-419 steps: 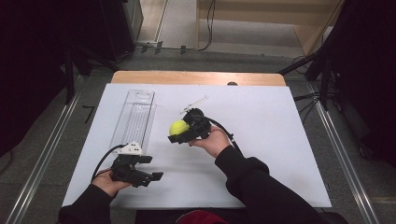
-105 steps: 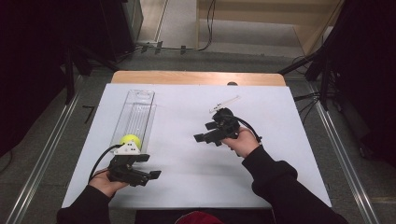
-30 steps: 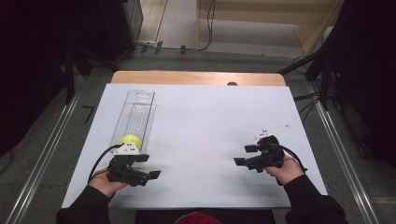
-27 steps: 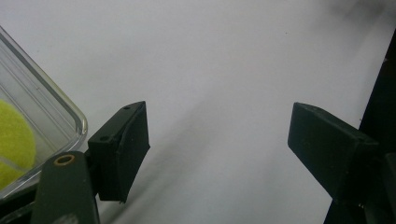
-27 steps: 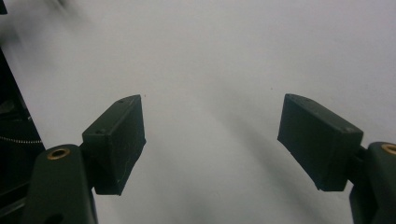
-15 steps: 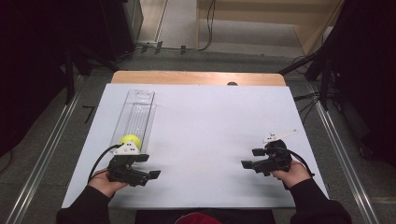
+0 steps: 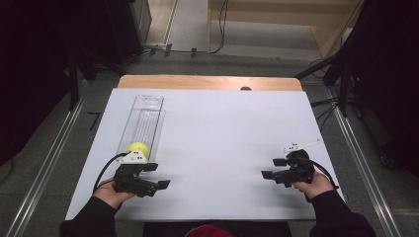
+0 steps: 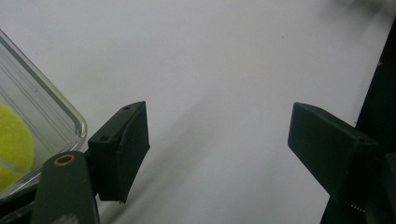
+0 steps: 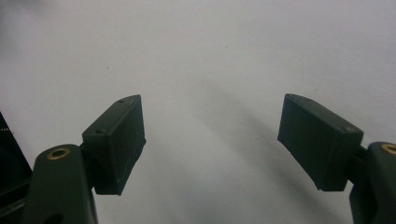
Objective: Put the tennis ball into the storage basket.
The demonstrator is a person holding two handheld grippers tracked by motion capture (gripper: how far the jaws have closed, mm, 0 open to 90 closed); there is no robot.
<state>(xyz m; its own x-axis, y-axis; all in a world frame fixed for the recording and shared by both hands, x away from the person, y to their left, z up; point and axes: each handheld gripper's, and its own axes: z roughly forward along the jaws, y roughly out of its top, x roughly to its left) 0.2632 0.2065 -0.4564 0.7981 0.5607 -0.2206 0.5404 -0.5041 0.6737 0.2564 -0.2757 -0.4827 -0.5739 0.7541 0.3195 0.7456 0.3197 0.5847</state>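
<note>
My left gripper point(image 7: 155, 176) rests near the surface's point(image 7: 222, 128) front left corner with its fingers point(image 8: 122, 149) wide apart and nothing between them, just in front of the clear tray point(image 7: 143, 121). The ball point(image 7: 138, 148) lies inside that tray at its near end, close beside the gripper. My right gripper point(image 7: 271, 169) sits well apart at the front right, its fingers point(image 9: 116, 144) also spread over bare surface, gripping nothing.

Left hand-held gripper point(image 7: 157, 177), grasped in the left hand point(image 7: 112, 191), lies low at the near left, jaws wide apart and empty. Right hand-held gripper point(image 7: 273, 169), grasped in the right hand point(image 7: 312, 184), sits near right, jaws parted, pointing left.
</note>
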